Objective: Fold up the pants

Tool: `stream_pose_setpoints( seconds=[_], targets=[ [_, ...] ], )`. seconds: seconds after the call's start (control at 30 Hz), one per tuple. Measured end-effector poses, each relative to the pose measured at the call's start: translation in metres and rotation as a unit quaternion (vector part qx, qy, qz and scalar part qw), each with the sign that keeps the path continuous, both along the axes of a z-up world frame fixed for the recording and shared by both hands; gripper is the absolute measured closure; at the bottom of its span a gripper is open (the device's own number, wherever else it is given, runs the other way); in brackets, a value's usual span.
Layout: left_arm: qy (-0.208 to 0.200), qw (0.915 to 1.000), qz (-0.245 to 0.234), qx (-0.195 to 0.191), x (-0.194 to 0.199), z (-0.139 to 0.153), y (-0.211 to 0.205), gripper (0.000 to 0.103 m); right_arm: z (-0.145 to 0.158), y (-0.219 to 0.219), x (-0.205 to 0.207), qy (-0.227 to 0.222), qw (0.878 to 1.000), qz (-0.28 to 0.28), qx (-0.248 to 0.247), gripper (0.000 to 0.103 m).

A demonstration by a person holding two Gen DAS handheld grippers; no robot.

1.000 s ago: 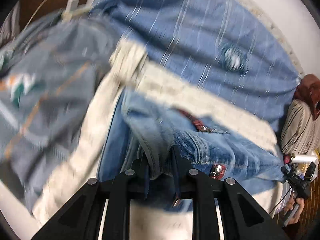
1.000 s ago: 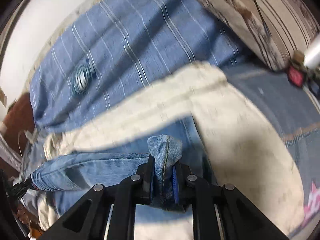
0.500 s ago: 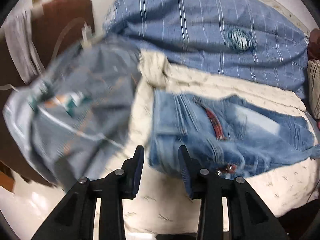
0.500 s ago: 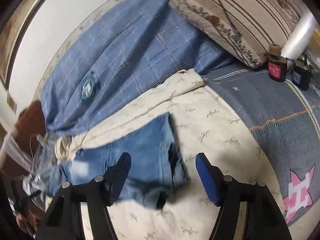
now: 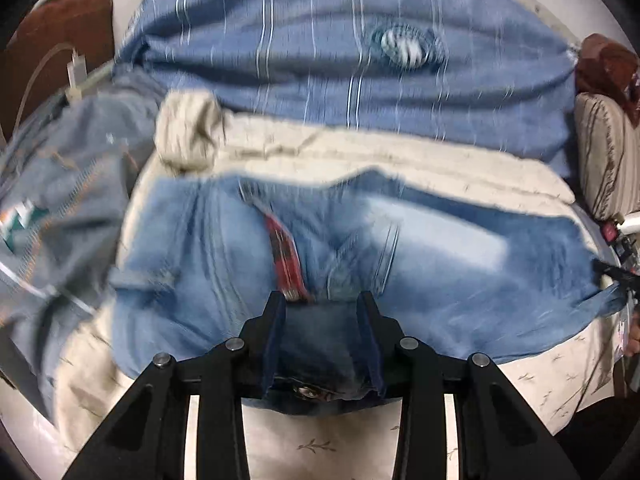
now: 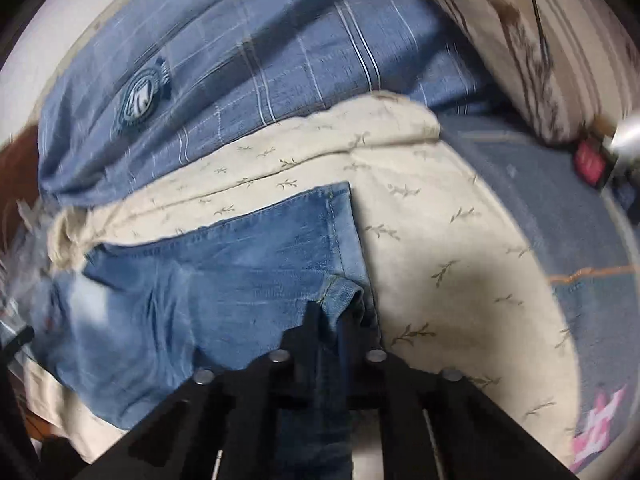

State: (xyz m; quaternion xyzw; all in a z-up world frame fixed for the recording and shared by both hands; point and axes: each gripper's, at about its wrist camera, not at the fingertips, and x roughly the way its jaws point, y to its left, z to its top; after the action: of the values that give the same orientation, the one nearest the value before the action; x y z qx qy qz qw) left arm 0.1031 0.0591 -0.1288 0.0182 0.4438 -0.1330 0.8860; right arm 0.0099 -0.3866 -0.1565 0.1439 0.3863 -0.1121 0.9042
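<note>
- Between the pads of the left claw [image 5: 322, 304] sits a thick bunch of denim at the waist end of the jeans [image 5: 420, 264]; the jaws stand partly apart and both pads press on that fold, so this claw is grasping the jeans.
- Just behind its tips, a metal button shows on the gathered waistband, and ahead of them a red plaid strip runs along the fly.
- At the other end, the right claw [image 6: 330, 314] is clenched tight on a small raised fold of the hem of the jeans [image 6: 224, 268], denim pinched between its narrow pads.
- Beyond both claws the jeans lie flat and crosswise on a cream sheet [image 6: 448, 248] printed with small sprigs, spread over a bed.
- They are light blue with faded pale patches and a stitched side seam; the left wrist view is blurred.
- Farther back a blue striped quilt [image 5: 320, 72] with a round badge is bunched against the wall.
- A grey-blue bedcover [image 5: 60, 184] lies on the left, and a striped pillow [image 6: 560, 32] lies on the right.
</note>
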Motion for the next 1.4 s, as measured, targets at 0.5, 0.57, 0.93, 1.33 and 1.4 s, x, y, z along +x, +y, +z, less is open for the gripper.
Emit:
stream_pose_setpoints(
  seconds=[0.5,0.57,0.93,1.33,1.4],
  targets=[
    [-0.012,0.9943,-0.032,0.101,-0.028,-0.031,-0.017,0.062,0.043,-0.025,0.076,-0.099,0.994,-0.053,-0.011,0.1],
    [-0.011,0.9943,-0.026,0.103,-0.029,-0.031,-0.018,0.062,0.016,-0.033,0.095,-0.044,0.997,-0.057,0.004,0.099],
    [-0.05,0.9973,0.002,0.053,-0.035,0.026,0.009,0.06,0.035,-0.04,0.033,-0.072,0.993,-0.087,0.033,0.094],
    [0.054,0.9929,0.069,0.081,0.015,-0.018,0.049,0.06,-0.019,0.013,0.022,0.08,0.995,0.02,0.053,0.094],
    [0.055,0.9926,0.05,0.096,0.011,-0.02,0.049,0.059,-0.017,0.018,0.019,0.091,0.995,0.022,0.036,0.093]
  ],
)
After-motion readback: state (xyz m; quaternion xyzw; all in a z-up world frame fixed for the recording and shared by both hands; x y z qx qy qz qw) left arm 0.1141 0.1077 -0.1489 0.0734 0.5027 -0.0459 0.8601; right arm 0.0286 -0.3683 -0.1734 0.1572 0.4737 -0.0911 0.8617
